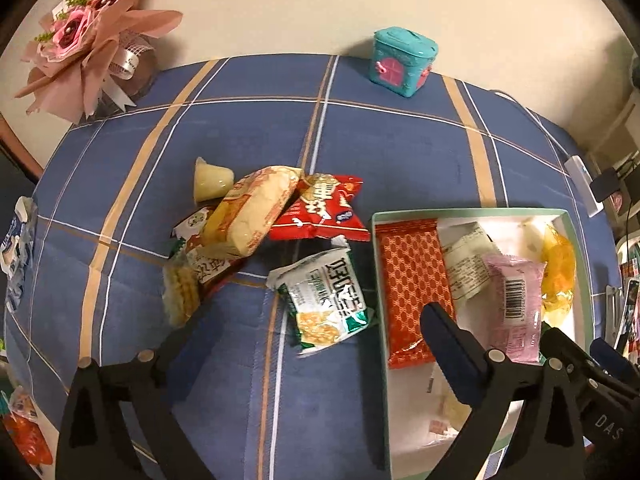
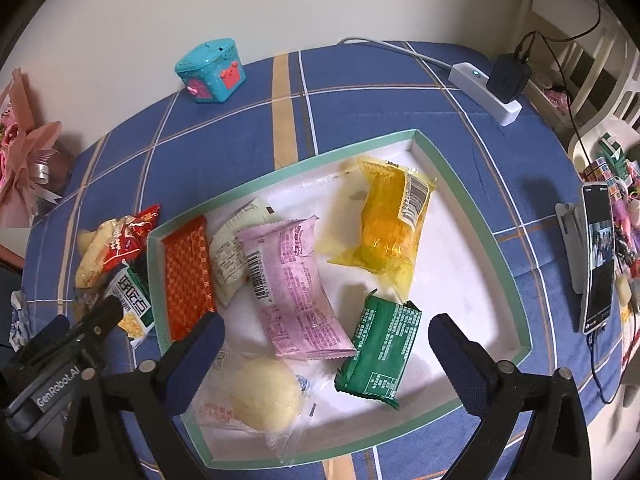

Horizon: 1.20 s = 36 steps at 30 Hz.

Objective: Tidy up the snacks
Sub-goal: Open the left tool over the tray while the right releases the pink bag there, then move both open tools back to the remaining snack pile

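A white tray with a green rim (image 2: 508, 264) holds several snack packets: an orange-red one (image 2: 186, 276), a pink one (image 2: 296, 284), a yellow one (image 2: 384, 220), a green one (image 2: 380, 348) and a clear-wrapped bun (image 2: 264, 396). My right gripper (image 2: 326, 348) is open and empty just above the pink and green packets. My left gripper (image 1: 316, 320) is open and empty over a green-white packet (image 1: 328, 300) on the cloth, left of the tray (image 1: 380, 272). A loose pile lies beyond it: a red packet (image 1: 320, 208), a bun packet (image 1: 252, 208), a jelly cup (image 1: 210, 180).
A blue checked cloth (image 1: 240, 120) covers the table. A teal toy box (image 1: 402, 60) stands at the back, a pink bouquet (image 1: 84, 36) at the back left. A white power strip with charger (image 2: 488, 84) and a phone on a stand (image 2: 596, 256) are at the right.
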Each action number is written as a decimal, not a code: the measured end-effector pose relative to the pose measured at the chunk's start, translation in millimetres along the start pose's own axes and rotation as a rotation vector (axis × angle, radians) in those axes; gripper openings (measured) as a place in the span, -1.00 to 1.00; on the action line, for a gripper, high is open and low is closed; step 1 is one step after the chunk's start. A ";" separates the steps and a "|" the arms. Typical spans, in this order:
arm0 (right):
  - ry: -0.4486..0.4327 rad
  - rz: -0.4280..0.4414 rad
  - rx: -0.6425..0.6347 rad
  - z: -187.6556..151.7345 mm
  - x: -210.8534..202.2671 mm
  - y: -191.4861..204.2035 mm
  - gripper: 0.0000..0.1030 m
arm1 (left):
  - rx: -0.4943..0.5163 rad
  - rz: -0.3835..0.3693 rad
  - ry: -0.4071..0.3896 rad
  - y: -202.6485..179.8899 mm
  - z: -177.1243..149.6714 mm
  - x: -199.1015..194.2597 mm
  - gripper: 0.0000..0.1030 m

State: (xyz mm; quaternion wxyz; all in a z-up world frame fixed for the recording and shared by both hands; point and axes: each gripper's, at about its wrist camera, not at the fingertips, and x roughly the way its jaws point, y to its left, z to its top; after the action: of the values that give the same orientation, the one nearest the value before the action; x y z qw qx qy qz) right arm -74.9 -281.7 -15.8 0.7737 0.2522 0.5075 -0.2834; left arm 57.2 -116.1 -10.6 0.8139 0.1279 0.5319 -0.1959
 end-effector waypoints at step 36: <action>-0.038 0.142 -0.256 -17.0 14.9 158.1 1.00 | -0.300 0.091 0.014 171.0 7.7 0.9 0.94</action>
State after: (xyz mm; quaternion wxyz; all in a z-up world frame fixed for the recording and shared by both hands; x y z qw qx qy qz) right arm 28.8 -160.4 -19.5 0.8272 0.1813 0.5055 -0.1656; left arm 141.6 32.8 -8.4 0.8281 0.0305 0.5545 -0.0761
